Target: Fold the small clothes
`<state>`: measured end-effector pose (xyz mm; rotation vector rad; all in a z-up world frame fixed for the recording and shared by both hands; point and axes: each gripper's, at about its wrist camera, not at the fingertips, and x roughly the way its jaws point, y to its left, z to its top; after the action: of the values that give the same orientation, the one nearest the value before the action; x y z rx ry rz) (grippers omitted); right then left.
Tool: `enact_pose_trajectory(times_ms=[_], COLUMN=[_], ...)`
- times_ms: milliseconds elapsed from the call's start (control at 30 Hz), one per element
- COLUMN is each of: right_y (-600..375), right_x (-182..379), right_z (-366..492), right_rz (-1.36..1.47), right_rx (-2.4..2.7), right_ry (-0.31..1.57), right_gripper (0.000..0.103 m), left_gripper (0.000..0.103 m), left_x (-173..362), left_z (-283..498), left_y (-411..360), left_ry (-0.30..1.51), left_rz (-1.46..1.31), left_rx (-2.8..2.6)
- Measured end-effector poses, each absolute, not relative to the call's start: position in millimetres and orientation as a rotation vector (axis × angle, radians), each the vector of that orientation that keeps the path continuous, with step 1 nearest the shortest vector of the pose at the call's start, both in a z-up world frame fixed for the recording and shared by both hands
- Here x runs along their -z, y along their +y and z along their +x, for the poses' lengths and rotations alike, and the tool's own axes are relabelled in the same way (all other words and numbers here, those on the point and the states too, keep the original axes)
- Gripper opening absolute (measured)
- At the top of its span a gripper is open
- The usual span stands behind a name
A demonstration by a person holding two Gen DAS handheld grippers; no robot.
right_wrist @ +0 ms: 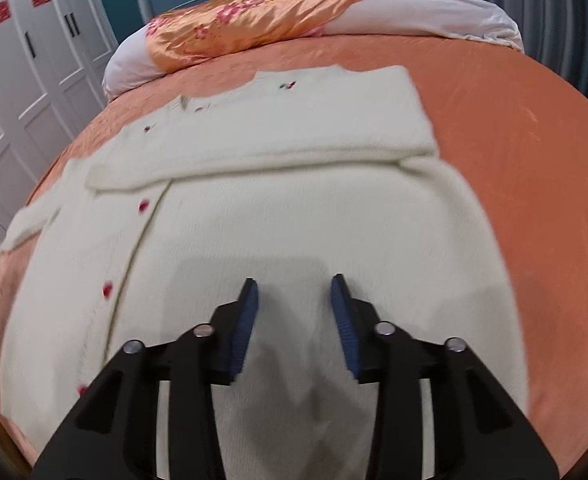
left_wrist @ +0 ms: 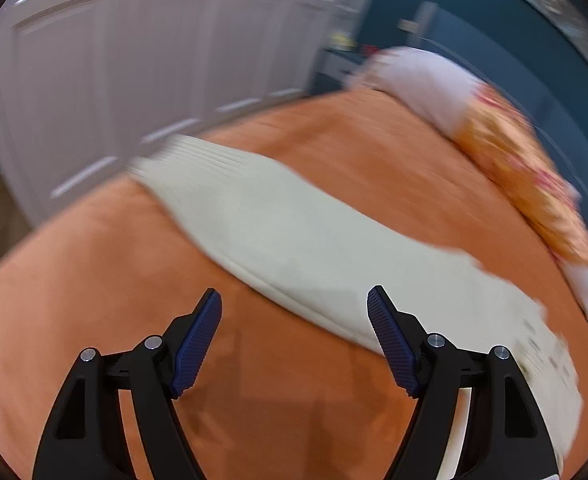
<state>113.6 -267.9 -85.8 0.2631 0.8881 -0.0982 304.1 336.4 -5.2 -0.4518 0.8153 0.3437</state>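
One cream cardigan (right_wrist: pixel 294 208) is laid flat on the orange bed (right_wrist: pixel 514 152), its far part already turned over in a band. The right hand-held gripper (right_wrist: pixel 294 292) is poised directly over its near panel, jaws apart, nothing gripped. The left hand-held gripper (left_wrist: pixel 294 300) is held off the garment's edge, the long axis running diagonally ahead, jaws wide, empty. Two pillows (right_wrist: pixel 254 20) are counted.

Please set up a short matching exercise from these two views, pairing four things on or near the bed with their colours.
Things:
1. cardigan
2. bedspread
3. wardrobe doors
4. gripper pads

Colours:
A. orange
B. dark blue
C. cream with small red buttons
D. white

Pairs: 1-C, 2-A, 3-D, 4-B
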Motion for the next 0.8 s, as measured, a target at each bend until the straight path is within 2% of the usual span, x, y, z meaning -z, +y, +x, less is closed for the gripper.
enact_pose_trajectory(times_ms=[200,333,367,400,433,467,500,667,800], right_y=[-268,-266,-264,-264,-263,-264,-265,-267,-267], right_x=[90,93,93,93,93,94,94,96,95], right_z=[121,119,120,120,120,120,120,118,118], right_rz=[0.257,0.25,0.245,0.242,0.242,0.244,0.248,0.271,0.281], right_rx=[0.088,0.086,0.084,0.084,0.08,0.077,0.074,0.06,0.053], right_ry=[0.881,0.874,0.874,0.874,0.873,0.872,0.87,0.86,0.852], right_gripper=[0.043,0.047,0.048,0.049,0.05,0.051,0.051,0.052,0.053], left_gripper=[0.073,0.071,0.067,0.046,0.035,0.018,0.008,0.007,0.007], left_x=[38,41,41,41,41,41,37,-22,-89], left_z=[331,341,345,352,356,361,363,366,364], left_y=[430,436,435,431,429,424,421,364,255], left_ry=[0.867,0.838,0.849,0.862,0.876,0.895,0.886,0.743,0.637], left_rz=[-0.613,-0.612,-0.588,-0.542,-0.519,-0.503,-0.492,-0.37,-0.234], left_rx=[-0.51,-0.494,-0.487,-0.475,-0.455,-0.435,-0.423,-0.304,-0.07])
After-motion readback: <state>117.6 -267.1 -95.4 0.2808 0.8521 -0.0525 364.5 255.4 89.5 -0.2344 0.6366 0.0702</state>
